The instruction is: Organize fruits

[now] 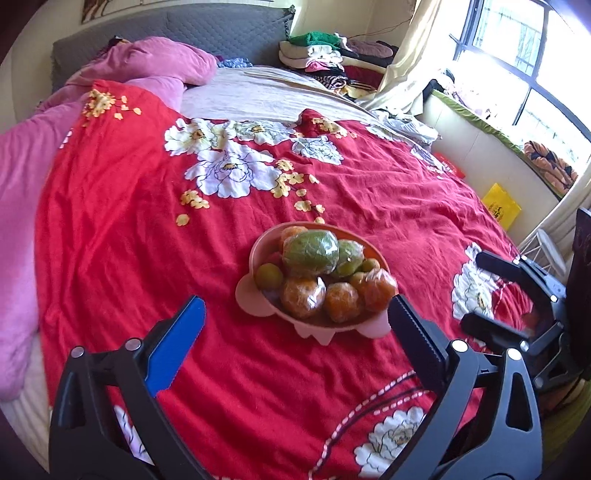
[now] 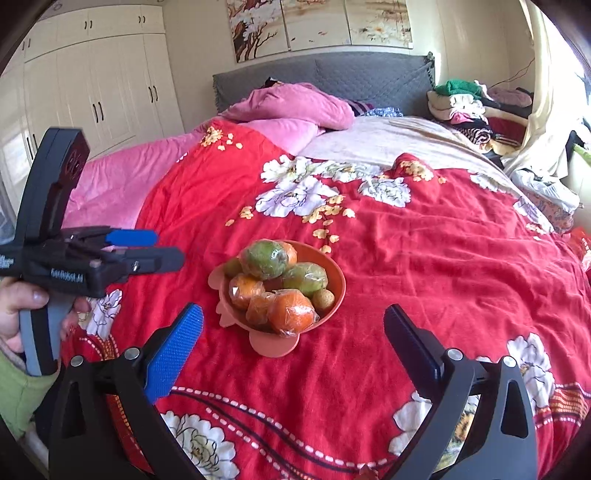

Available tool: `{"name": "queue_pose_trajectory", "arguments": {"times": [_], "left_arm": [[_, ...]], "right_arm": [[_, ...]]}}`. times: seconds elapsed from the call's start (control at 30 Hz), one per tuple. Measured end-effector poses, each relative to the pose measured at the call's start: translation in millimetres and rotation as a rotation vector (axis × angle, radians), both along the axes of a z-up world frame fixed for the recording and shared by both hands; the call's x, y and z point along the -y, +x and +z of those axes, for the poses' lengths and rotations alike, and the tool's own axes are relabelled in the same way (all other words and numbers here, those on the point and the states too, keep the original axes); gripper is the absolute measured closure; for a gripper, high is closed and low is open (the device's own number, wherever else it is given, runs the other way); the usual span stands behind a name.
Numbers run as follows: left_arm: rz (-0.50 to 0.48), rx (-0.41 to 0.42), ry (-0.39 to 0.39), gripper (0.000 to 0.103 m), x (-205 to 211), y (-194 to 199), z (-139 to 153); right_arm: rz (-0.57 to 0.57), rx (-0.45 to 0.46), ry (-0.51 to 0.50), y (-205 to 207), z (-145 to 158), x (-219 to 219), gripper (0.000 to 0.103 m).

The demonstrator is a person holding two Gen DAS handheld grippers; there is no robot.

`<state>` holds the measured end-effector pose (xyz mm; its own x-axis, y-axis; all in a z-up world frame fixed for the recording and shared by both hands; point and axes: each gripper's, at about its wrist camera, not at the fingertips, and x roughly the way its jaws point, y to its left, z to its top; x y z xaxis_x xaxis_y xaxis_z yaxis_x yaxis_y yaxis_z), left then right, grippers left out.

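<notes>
Red floral bedspread (image 1: 147, 258) carries the pink fruit bowl (image 1: 255, 254), heaped with wrapped oranges (image 1: 303, 297) — left gripper (image 1: 295, 317) and right gripper (image 2: 293, 323) both gape wide, empty, so I'd back off level, leaving the pile undisturbed.

A red bedspread (image 2: 406, 277) printed with white flowers is spread across the bed. Pink pillows (image 2: 295, 105) are piled at 11 o'clock against a grey headboard (image 2: 332, 74). Folded clothes (image 2: 465, 107) are stacked at 1 o'clock. White wardrobe doors (image 2: 92, 85) are seen at 10 o'clock, paintings (image 2: 317, 22) at 12, and a window (image 1: 517, 55) at 2.
</notes>
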<state>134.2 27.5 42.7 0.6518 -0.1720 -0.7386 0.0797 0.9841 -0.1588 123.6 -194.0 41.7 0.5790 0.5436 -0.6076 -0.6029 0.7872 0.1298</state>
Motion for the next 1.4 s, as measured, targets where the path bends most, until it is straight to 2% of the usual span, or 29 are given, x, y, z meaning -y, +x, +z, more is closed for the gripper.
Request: {"name": "queue_pose_trajectory", "arguments": {"times": [0.1, 0.27, 0.63, 0.93, 1.4], "left_arm": [[0.010, -0.001, 0.043, 0.010, 4.7, -15.9, -2.1], [0.044, 0.004, 0.054, 0.010, 10.4, -44.2, -10.1], [0.147, -0.019, 0.032, 0.010, 12.8, -90.4, -35.2], [0.169, -0.031, 0.031, 0.010, 11.7, -98.9, -40.6], [0.160, -0.047, 0.030, 0.010, 15.5, -97.5, -42.5]], "right_arm": [[0.001, 0.002, 0.000, -10.9, 0.7, 4.8, 0.005], [-0.002, -0.014, -0.017, -24.9, -6.0, 9.5, 0.005], [-0.007, -0.035, -0.030, -48.1, -17.1, 13.6, 0.005], [-0.005, -0.065, -0.045, -59.4, -31.1, 9.5, 0.005], [-0.006, -0.069, -0.053, -59.3, -33.4, 8.9, 0.005]]}}
